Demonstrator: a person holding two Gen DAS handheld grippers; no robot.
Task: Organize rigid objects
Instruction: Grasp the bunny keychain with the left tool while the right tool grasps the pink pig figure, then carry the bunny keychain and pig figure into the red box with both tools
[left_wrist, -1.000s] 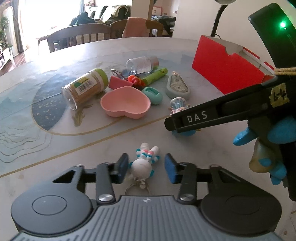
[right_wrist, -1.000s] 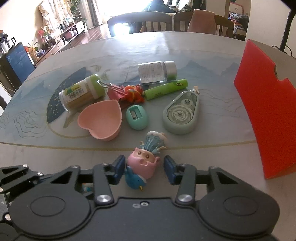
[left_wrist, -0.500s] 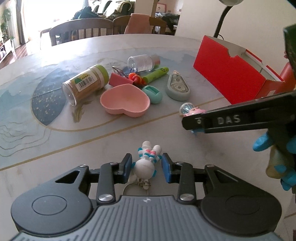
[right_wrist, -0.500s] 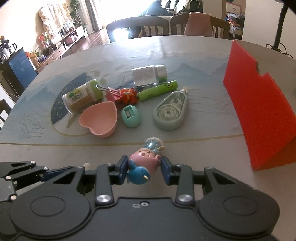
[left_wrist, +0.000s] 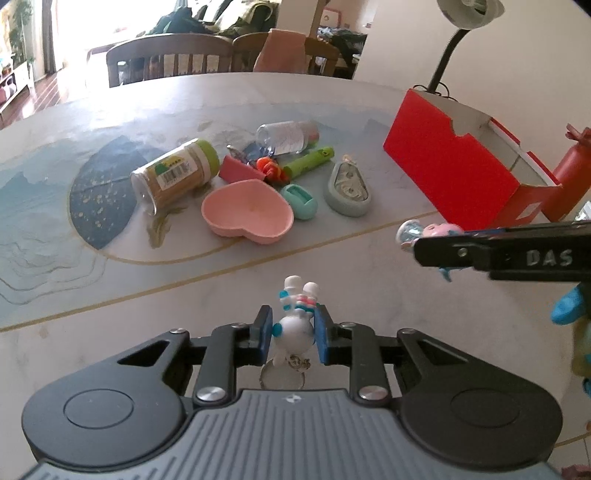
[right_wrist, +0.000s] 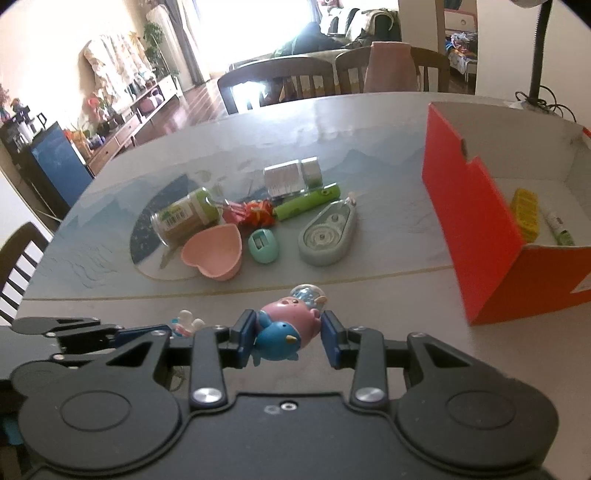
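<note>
left gripper (left_wrist: 292, 334): pitched steeply down over the table (left_wrist: 332, 103), clamped on white keychain figure (left_wrist: 295, 325) at 6 o'clock | right gripper (right_wrist: 286, 338): pitched down likewise, pink-and-blue toy (right_wrist: 286, 328) pinched, red box (right_wrist: 476, 236) at 2 o'clock

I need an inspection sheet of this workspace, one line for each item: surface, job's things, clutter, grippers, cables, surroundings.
Surface: pale marble-look table with a blue landscape print.
Job's things: white keychain figure; pink and blue toy; red box, open, holding a yellow item and a tube.
Clutter: jar lying on its side, heart dish, clear bottle, green tube, correction tape, teal sharpener.
Grippers: left gripper just closed on the keychain figure; right gripper grips the toy.
Cables: cord behind the box.
Surroundings: chairs, desk lamp.
</note>
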